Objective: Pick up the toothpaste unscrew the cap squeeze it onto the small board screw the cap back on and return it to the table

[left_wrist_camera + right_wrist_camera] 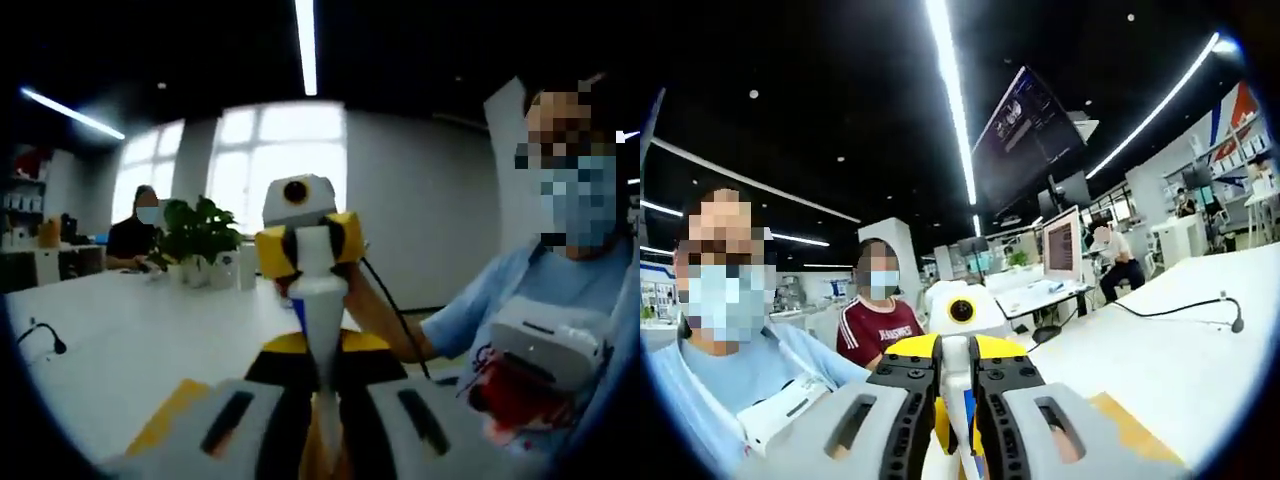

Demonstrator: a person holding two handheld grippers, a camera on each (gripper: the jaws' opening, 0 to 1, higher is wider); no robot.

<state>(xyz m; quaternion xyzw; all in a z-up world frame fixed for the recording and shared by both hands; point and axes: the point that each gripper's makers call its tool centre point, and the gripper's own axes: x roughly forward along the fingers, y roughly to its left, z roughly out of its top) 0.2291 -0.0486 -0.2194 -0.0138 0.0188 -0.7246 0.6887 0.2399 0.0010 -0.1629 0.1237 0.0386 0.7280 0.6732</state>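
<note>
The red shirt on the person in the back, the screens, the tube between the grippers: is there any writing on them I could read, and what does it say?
Red shirt: white letters across the chest, too blurred to read.
Monitor on the far desk: lit, content too small to read.
Hanging screen overhead: shapes on it, nothing legible.
Toothpaste tube, held between both grippers: white with a blue patch, no readable print.
Nothing can be quoted with confidence.
</note>
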